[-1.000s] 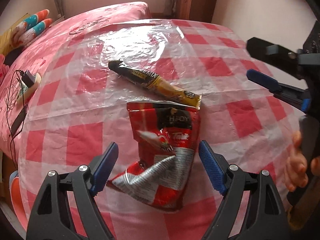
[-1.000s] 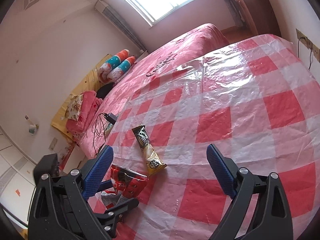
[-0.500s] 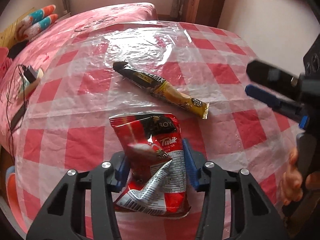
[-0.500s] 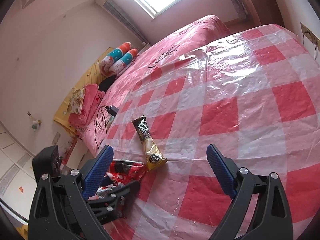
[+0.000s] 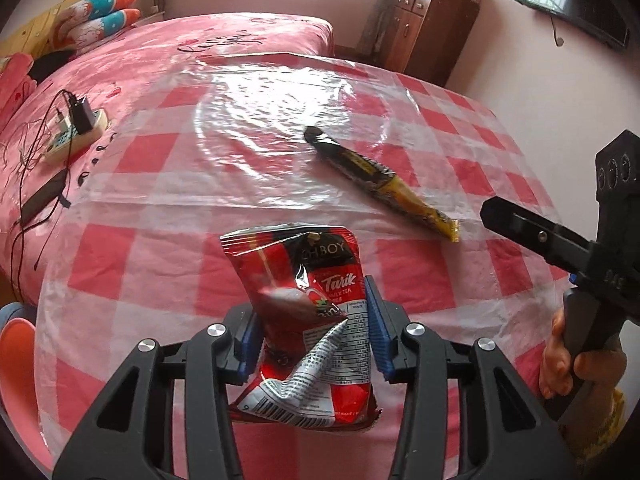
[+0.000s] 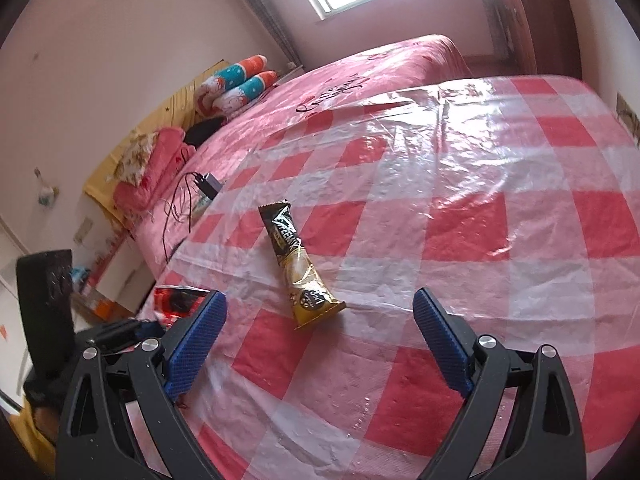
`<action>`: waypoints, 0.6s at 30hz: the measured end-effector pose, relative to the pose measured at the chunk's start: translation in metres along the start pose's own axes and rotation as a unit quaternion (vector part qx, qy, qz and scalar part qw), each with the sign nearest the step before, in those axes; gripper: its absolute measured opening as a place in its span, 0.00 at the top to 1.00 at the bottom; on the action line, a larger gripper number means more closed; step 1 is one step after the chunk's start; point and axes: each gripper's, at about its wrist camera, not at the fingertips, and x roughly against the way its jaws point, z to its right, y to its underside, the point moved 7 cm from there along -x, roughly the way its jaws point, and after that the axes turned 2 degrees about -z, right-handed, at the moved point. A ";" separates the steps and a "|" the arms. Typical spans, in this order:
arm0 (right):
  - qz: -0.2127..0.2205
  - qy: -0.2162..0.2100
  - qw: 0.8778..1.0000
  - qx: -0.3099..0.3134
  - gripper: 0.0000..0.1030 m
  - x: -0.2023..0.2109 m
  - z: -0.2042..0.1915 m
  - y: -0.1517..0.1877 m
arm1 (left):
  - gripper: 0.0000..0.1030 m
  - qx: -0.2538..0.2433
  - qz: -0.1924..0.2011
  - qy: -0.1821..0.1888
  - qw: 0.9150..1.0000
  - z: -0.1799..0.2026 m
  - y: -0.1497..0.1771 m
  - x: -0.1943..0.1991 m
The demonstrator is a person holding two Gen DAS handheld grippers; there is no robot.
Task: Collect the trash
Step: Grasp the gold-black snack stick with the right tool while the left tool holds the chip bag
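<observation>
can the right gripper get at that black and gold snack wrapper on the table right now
Probably yes. The right gripper is open and empty, and the black and gold wrapper lies flat on the checked tablecloth just ahead of its fingers, with nothing between them. The left gripper is off to the side, holding the red packet.

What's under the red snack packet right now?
The red snack packet, pinched by the left gripper, hangs over the plastic-covered checked tablecloth; what lies directly beneath it is hidden.

A table (image 5: 132, 264) in a red-and-white checked cloth under clear plastic carries a black-and-gold sachet (image 5: 380, 180), lying flat near the middle. Beside it the pink bed (image 5: 160, 52) bears a power strip (image 5: 76, 132) with cables.
</observation>
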 end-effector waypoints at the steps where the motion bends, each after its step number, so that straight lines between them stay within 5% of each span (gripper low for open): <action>1: -0.002 0.002 1.000 0.005 0.18 -0.002 -0.004 0.001 | 0.55 0.001 0.003 0.004 1.000 -0.004 0.001 0.002; 18: -0.048 0.104 0.987 0.110 0.48 -0.060 -0.036 -0.017 | 0.55 0.016 0.034 0.036 0.999 -0.070 0.010 0.030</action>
